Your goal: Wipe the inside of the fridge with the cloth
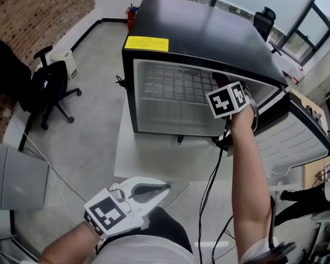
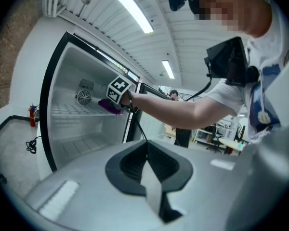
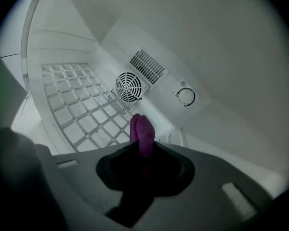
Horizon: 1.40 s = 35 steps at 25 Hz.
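The purple cloth (image 3: pixel 142 134) is one soft, light wad. I judge it will crumple and drag rather than slide, so a pinch on a bunched fold suits it. My right gripper (image 3: pixel 143 150) is clenched on it, deep inside the fridge (image 1: pixel 209 32), above the fridge's wire shelf (image 3: pixel 82 114) and near its back wall. Whether the cloth touches a surface I cannot tell. My left gripper (image 2: pixel 147 170) is closed on nothing, well outside the fridge's open front. I count one cloth, one fridge, one shelf, one fan grille (image 3: pixel 128 85), one dial (image 3: pixel 186 96) — and two grippers.
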{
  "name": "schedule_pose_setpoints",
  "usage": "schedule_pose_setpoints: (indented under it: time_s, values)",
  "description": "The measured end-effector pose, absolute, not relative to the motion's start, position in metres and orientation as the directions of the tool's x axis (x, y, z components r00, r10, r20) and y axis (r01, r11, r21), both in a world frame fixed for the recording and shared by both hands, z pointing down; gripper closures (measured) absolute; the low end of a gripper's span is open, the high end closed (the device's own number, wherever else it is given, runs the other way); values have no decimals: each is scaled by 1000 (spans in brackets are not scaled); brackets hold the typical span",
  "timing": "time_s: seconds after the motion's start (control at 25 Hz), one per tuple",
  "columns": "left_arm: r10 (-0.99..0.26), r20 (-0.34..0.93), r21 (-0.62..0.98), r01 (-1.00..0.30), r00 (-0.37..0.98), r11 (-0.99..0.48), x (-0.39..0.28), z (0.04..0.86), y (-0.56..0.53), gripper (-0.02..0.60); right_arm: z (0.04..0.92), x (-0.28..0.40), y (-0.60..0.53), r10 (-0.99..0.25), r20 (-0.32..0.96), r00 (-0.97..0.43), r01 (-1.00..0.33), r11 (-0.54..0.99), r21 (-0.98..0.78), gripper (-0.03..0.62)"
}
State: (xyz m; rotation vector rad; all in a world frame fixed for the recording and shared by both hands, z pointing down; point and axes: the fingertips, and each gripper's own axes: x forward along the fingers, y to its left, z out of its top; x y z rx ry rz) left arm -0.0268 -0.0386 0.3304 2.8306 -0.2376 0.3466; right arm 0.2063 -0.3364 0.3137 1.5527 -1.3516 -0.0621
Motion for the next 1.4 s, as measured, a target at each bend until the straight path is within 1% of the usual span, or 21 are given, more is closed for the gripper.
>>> schedule_pose_setpoints:
  time_s: [0.16,0.36,0.52,0.6,0.72,0.96,1.16,1.4]
  values:
    - [-116,255,246,-181,960,-952,-22,336,-44,577,317,213,-348,-729,561,393,-682,178,709,520]
    - [-125,248,284,-196,961,-939,-13,331,-48,577,331,219,-347,-653,640,405,-717,208,666,520]
    - [-117,248,287,-188,962,-939,-12,335,-50,577,329,213,-349,-662,631,405,-724,188,663,520]
    - [-121,249,298,-195,961,-934,-11,335,-51,578,333,205,-350,-659,649,379,-737,209,643,520]
    - [-109,242,272,-175,964,-946,-13,340,-49,578,336,184,-353,-669,667,327,-743,255,619,520]
    - [-109,251,233,-169,962,-958,-20,341,-46,577,328,126,-366,-741,636,217,-720,318,617,520]
    - [-121,261,238,-185,958,-953,-31,343,-39,578,330,79,-370,-757,636,153,-689,379,617,520]
    - [-144,265,250,-212,954,-945,-46,347,-30,578,328,30,-372,-779,626,44,-687,431,585,520]
